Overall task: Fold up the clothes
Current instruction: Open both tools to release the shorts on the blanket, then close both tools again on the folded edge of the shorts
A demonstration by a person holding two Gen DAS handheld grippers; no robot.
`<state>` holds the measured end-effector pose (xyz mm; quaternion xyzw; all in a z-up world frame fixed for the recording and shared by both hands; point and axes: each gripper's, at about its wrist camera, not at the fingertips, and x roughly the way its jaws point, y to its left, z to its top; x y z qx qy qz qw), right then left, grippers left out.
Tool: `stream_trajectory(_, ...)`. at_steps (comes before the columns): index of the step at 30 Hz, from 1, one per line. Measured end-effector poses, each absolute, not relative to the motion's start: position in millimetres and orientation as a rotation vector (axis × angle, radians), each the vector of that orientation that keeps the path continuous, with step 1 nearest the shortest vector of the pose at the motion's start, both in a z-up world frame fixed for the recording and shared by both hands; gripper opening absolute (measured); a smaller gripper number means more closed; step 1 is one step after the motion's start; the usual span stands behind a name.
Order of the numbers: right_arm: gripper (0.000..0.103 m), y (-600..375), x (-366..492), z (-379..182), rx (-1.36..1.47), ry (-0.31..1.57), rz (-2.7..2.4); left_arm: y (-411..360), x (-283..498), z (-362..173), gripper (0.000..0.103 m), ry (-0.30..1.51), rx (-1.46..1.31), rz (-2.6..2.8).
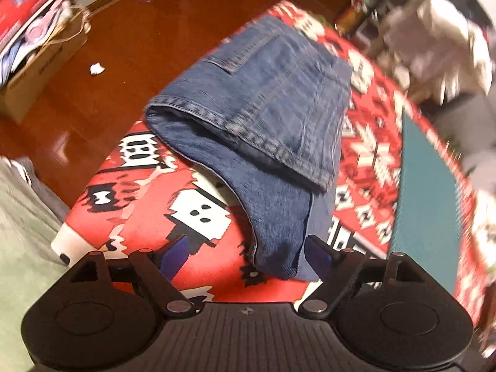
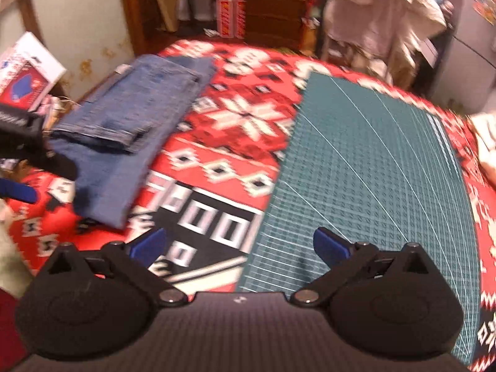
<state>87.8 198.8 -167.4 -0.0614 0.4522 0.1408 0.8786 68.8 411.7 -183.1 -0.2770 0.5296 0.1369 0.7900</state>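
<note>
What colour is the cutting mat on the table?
Teal green with a pale grid, clearest in the right wrist view: cutting mat.

1. Left tool: blue-padded fingers spread wide, nothing between them, low over the near edge of the table.
2. Jeans: folded, lying on the red, white and black patterned cloth covering the table. Upper layer's hem ends short of the lower layer, which reaches to just ahead of the tool, its near end beside the right finger.
3. Green mat: on the table right of the jeans, apart from them.
4. Floor: glossy red-brown; crumpled white scrap and cardboard box at left.
5. Right side background motion-blurred, unreadable.
</note>
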Motion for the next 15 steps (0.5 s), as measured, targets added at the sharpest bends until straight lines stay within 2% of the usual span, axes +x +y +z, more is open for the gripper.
stream_trajectory(8,0.103,189,104,-190,-0.097,1.044,0.224,408,80,-202,0.081,1.292,-0.555,0.306)
stream_trajectory(12,0.103,188,106,-192,-0.112,1.054,0.195,402,84,-202,0.081,1.31,-0.504,0.308)
stream_trajectory(15,0.103,188,106,-192,-0.116,1.059,0.19,399,88,-205,0.089,1.34,-0.461,0.33)
